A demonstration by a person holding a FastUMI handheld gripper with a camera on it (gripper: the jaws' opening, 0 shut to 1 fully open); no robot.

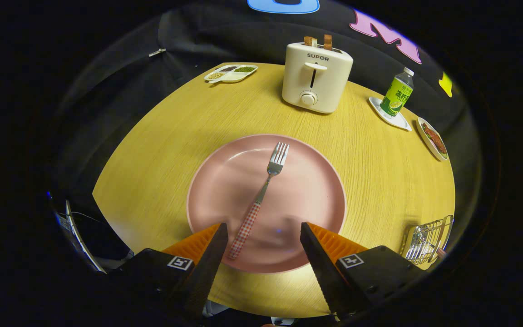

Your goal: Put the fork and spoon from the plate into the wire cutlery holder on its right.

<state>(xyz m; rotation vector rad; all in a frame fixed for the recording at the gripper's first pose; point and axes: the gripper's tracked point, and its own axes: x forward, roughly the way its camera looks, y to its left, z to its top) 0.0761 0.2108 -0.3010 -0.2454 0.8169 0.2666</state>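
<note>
A pink plate (307,159) lies on the wooden table just ahead of my fingers. On it rests a fork (261,195) with a red-checked handle, tines pointing away toward the toaster, handle end lying between my fingers nearer the left one. My gripper (263,227) hovers open above the near part of the plate, holding nothing. The wire cutlery holder (426,240) sits on the table to the right of the plate, beside my right finger, with some metal cutlery in it that I cannot make out clearly.
Beyond the plate stands a cream toaster (316,79) with toast in its slots. To its right are a green bottle (397,95) on a white coaster and a small dish of food (433,138). A divided snack dish (230,73) sits far left.
</note>
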